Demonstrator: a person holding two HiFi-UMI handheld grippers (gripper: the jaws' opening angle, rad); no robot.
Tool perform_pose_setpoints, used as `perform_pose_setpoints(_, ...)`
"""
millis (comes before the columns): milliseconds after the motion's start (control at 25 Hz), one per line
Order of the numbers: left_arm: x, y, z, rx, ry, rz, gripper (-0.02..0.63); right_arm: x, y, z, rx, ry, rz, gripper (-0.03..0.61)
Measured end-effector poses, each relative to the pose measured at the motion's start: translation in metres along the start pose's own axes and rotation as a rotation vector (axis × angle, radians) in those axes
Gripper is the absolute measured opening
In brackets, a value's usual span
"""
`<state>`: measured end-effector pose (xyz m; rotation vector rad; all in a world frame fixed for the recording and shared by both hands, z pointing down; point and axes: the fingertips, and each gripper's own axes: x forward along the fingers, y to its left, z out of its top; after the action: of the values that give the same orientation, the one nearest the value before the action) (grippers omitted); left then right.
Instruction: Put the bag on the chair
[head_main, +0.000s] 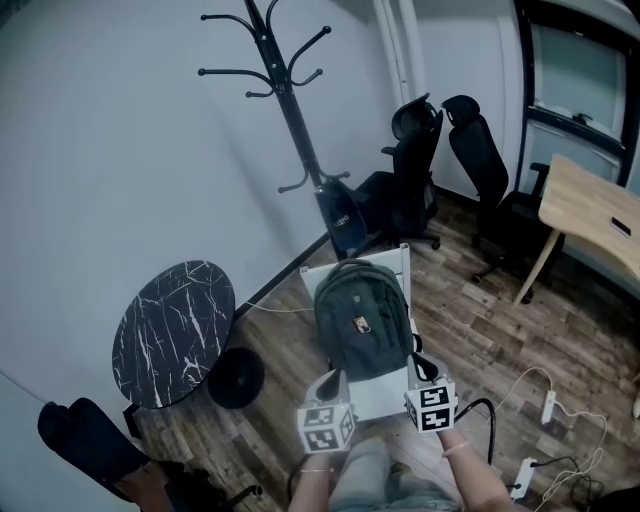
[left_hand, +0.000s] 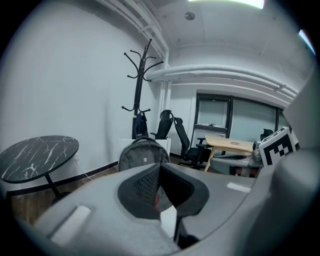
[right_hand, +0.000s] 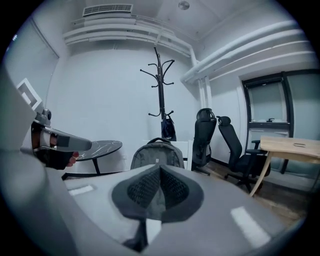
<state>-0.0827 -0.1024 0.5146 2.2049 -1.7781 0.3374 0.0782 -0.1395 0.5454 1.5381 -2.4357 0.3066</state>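
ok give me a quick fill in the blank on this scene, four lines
The grey backpack sits on the white ____.
In the head view the marble table stands on the backpack's ____ side.
The left gripper and right gripper both have their jaws ____.
____ black office chairs stand near the wooden desk.
Missing: chair; left; shut; two

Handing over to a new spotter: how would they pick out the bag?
Find the black coat stand by the wall; a white chair stands just in front of its base. The bag is the grey-green backpack on that chair; the nearby office chairs are black.
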Motion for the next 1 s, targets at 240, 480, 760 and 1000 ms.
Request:
perform_pose_setpoints(240,-0.019,-0.029,0.014,0.051,-0.023,-0.047,0.009,-0.029,0.004,0.022,-0.048,-0.049,-0.005,0.002)
perform_pose_setpoints(480,-0.032,-0.041,0.034,0.077,-0.067,-0.063,0.009,-0.051,0.01,0.045,-0.075,-0.099,-0.01,0.002)
perform_pose_setpoints(760,-0.058,-0.04,0.059,0.099,-0.129,-0.064,0.009,-0.074,0.022,0.067,-0.085,-0.151,-0.037,0.002)
perform_pose_setpoints(1000,-0.086,-0.03,0.07,0.107,-0.156,-0.071,0.009,-0.093,0.041,0.084,-0.074,-0.183,-0.057,0.002)
